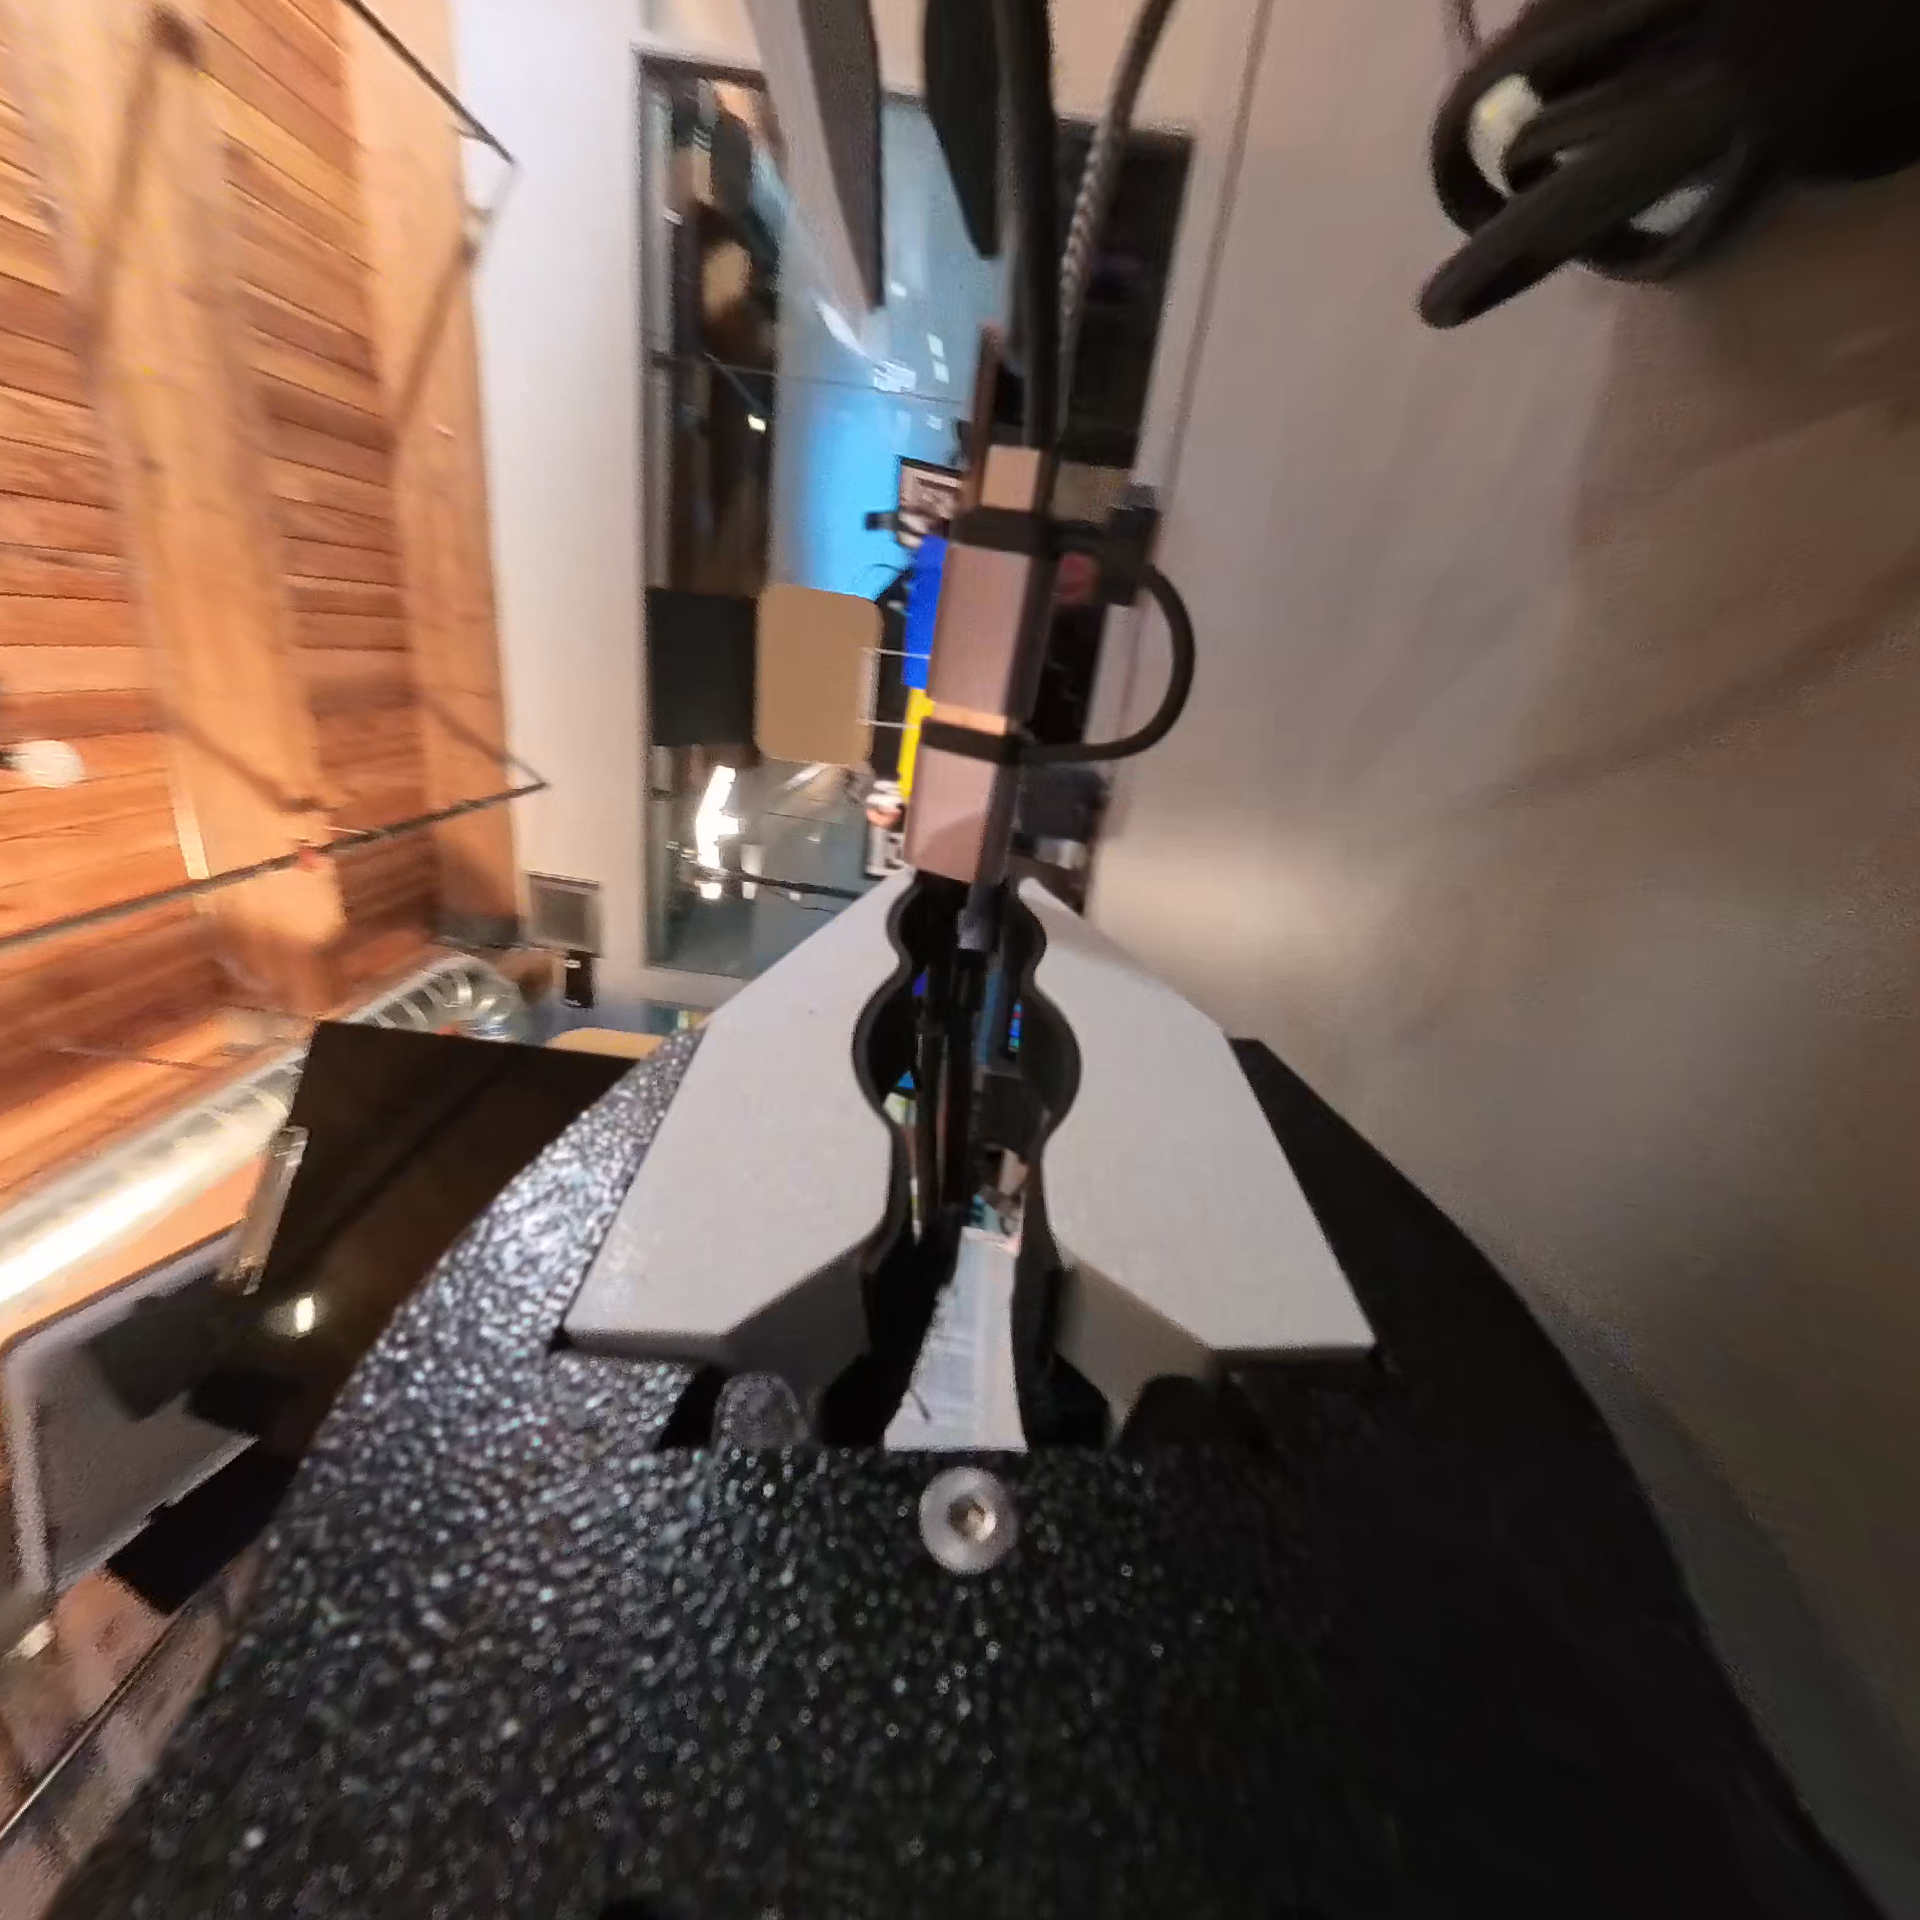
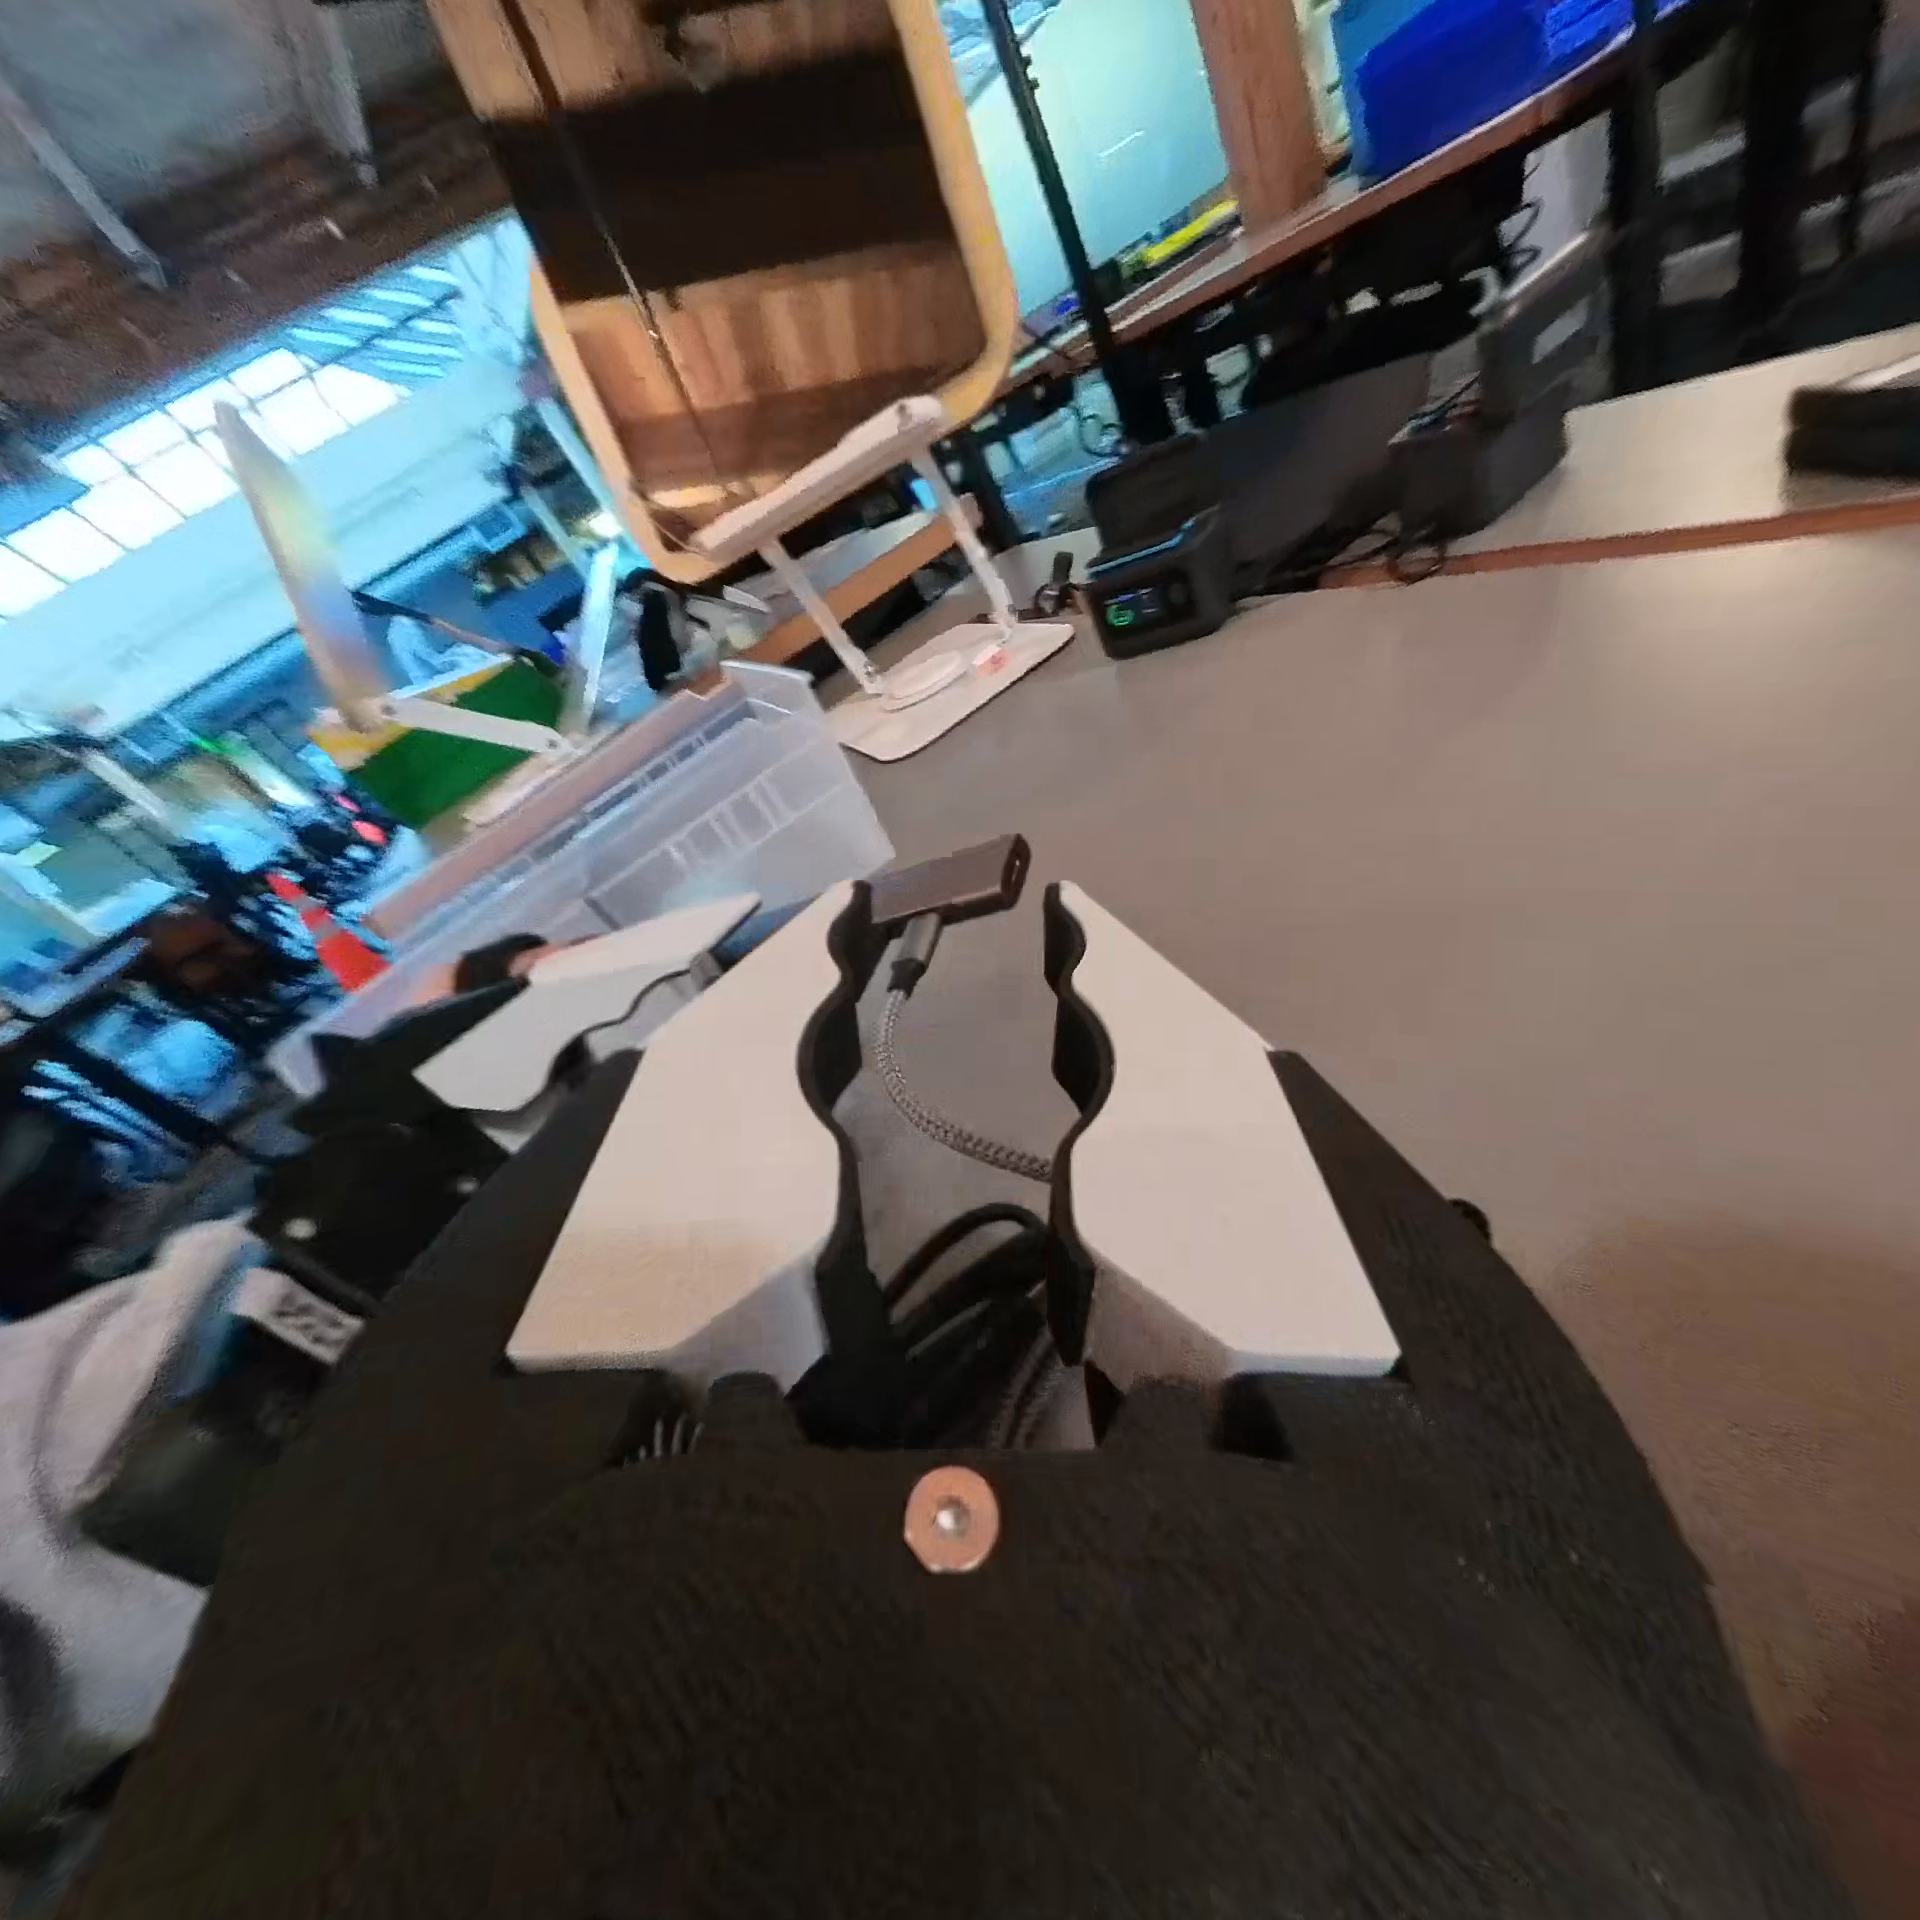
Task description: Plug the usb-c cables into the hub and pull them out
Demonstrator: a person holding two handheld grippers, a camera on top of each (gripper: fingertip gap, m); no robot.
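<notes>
The left wrist view is rolled on its side. My left gripper (image 1: 971,894) is nearly shut on the near end of a silver hub (image 1: 977,665) wrapped with two black bands. A short black cable (image 1: 1169,665) loops off the hub's side. A braided cable (image 1: 1091,208) runs beyond it. My right gripper (image 2: 951,904) is open low over the grey table (image 2: 1455,831). A grey metal connector (image 2: 956,868) on a braided cable (image 2: 935,1101) lies between its fingertips, close to the left finger. The left gripper (image 2: 623,956) shows to the left.
A coil of black cables (image 1: 1621,156) lies on the table (image 1: 1455,727); black cables (image 2: 966,1278) also lie under my right gripper. A clear plastic bin (image 2: 727,821), a white desk lamp (image 2: 935,665) and a black power unit (image 2: 1153,613) stand farther back.
</notes>
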